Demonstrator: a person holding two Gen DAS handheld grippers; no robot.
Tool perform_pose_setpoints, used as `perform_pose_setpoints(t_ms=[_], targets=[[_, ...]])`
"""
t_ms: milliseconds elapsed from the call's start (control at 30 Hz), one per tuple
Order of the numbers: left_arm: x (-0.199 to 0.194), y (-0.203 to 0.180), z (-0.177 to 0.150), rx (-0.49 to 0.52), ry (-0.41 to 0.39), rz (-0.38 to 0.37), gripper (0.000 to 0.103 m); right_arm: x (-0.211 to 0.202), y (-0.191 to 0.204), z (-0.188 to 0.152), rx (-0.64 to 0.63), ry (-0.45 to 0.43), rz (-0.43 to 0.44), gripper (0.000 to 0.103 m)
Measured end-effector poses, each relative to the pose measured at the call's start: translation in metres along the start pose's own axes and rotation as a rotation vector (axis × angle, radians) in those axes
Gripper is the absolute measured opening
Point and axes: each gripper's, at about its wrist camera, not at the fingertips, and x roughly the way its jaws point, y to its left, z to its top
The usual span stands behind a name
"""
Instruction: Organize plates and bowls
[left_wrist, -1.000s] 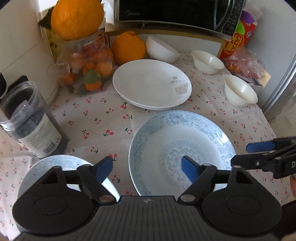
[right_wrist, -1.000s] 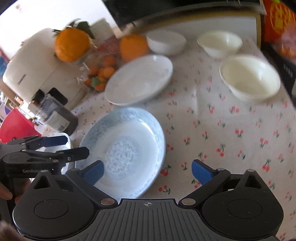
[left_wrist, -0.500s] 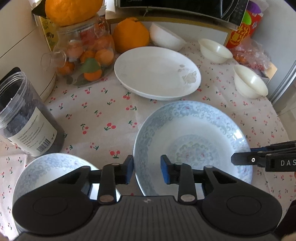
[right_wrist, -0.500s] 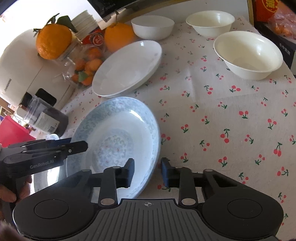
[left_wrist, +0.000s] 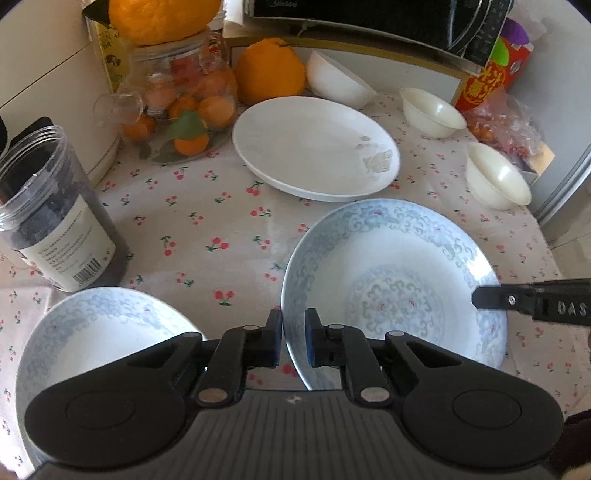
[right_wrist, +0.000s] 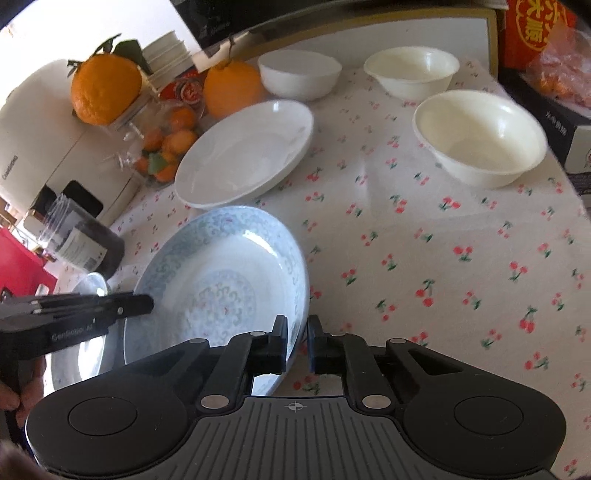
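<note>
While a second patterned plate (left_wrist: 92, 332) lay at the far left on the cherry-print tablecloth (left_wrist: 207, 221), the left gripper (left_wrist: 293, 341) was nearly closed, pinching the near-left rim of the blue-patterned plate (left_wrist: 391, 280). The right gripper (right_wrist: 296, 345) clamped its opposite rim, tilting it. Behind sat a white plate (left_wrist: 314, 147) and 3 bowls (left_wrist: 495, 177).

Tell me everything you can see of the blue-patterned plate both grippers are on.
The blue-patterned plate is a round, deep dish, glossy like glazed ceramic, white with a pale blue scroll band around the rim and a medallion at its centre. It is empty. The left gripper is clamped on its near-left rim and the right gripper on the opposite rim. It looks tilted, possibly lifted off the cherry-print tablecloth. It sits before the white plate, beside a second blue plate.
</note>
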Motion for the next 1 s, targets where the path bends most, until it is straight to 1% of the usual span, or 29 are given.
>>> perform_pose_setpoints(t_ms=[267, 400, 600, 700, 867, 933, 967, 1000], targets=[[0.001, -0.020, 0.001, 0.029, -0.010, -0.039, 0.010, -0.002, -0.020, 0.013, 0.035, 0.015, -0.055, 0.011], [0.001, -0.027, 0.001, 0.044, -0.016, -0.045, 0.010, -0.004, -0.029, 0.017, 0.050, 0.004, -0.067, 0.011], [0.001, -0.033, 0.001, 0.067, -0.027, -0.036, 0.010, -0.001, -0.033, 0.019, 0.043, -0.004, -0.094, 0.011], [0.001, -0.033, 0.002, 0.063, -0.027, -0.034, 0.010, 0.003, -0.031, 0.018, 0.021, -0.003, -0.117, 0.011], [0.002, -0.032, 0.003, 0.050, -0.029, -0.033, 0.010, 0.003, -0.032, 0.018, 0.028, -0.006, -0.120, 0.011], [0.002, -0.033, 0.003, 0.050, -0.032, -0.035, 0.011, 0.003, -0.031, 0.018, 0.033, -0.006, -0.121, 0.012], [0.001, -0.032, 0.003, 0.051, -0.033, -0.039, 0.011, 0.003, -0.031, 0.018, 0.033, -0.010, -0.117, 0.014], [0.000, -0.032, 0.003, 0.052, -0.035, -0.039, 0.017, 0.001, -0.030, 0.018, 0.031, -0.018, -0.122, 0.014]])
